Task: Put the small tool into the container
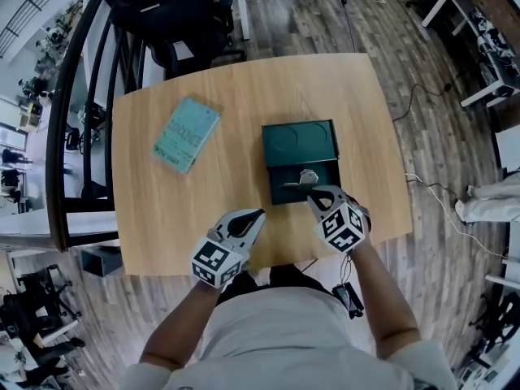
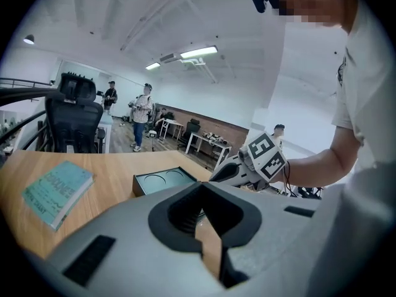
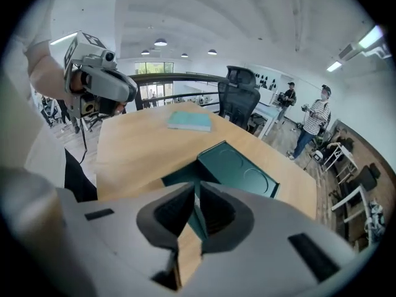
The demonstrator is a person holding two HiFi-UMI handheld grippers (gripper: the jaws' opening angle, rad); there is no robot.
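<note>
From the head view, a pale wooden table [image 1: 162, 218] carries a teal paperback book [image 1: 187, 134] at the left and an open dark green rectangular box [image 1: 299, 140] in the middle. The small silver metal tool [image 1: 299, 181] lies inside the box's near compartment. The right gripper [image 1: 312, 193] hangs just beside it, tips over the box's near edge. The left gripper [image 1: 258, 214] is held over bare table nearer the person.

In the left gripper view, the jaws are clenched at their tips with nothing between them. Beyond them are the book, the box and the right gripper's marker cube [image 2: 266, 154]. A black office chair [image 2: 74, 119] stands behind the table.

In the right gripper view, the jaws are almost together, with a thin slit left between the pads. They grasp nothing, and the green box shows through the slit.
</note>
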